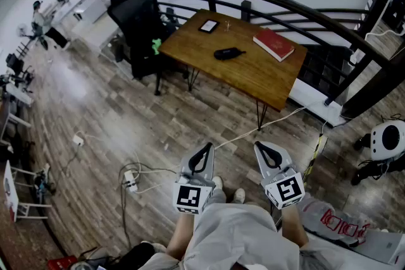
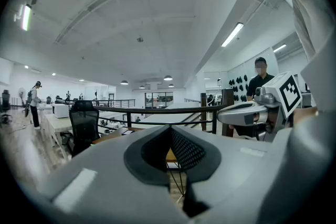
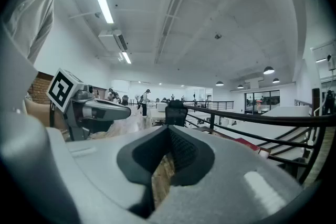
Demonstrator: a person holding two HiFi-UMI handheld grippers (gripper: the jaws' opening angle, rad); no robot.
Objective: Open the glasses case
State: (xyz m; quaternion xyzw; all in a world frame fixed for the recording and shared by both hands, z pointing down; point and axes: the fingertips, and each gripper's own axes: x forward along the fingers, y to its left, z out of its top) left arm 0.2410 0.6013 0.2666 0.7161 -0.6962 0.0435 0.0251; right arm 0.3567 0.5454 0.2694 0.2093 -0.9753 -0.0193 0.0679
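A black glasses case (image 1: pixel 229 53) lies shut near the middle of the wooden table (image 1: pixel 190 44), far ahead of me. My left gripper (image 1: pixel 207 147) and right gripper (image 1: pixel 257 147) are held side by side over the floor, close to my body, well short of the table. Both are shut with nothing between the jaws. In the left gripper view the left gripper (image 2: pixel 170 129) points at the table and railing, with the right gripper (image 2: pixel 223 117) showing at the right. From the right gripper view, the right gripper (image 3: pixel 168 131) faces the same way and the left gripper (image 3: pixel 128 110) shows at the left.
On the table lie a red book (image 1: pixel 273 44) and a small tablet (image 1: pixel 208 25). A black office chair (image 1: pixel 136 16) stands at the table's left end. A curved dark railing (image 1: pixel 297 9) runs behind. Cables and a power strip (image 1: pixel 130 181) lie on the wood floor.
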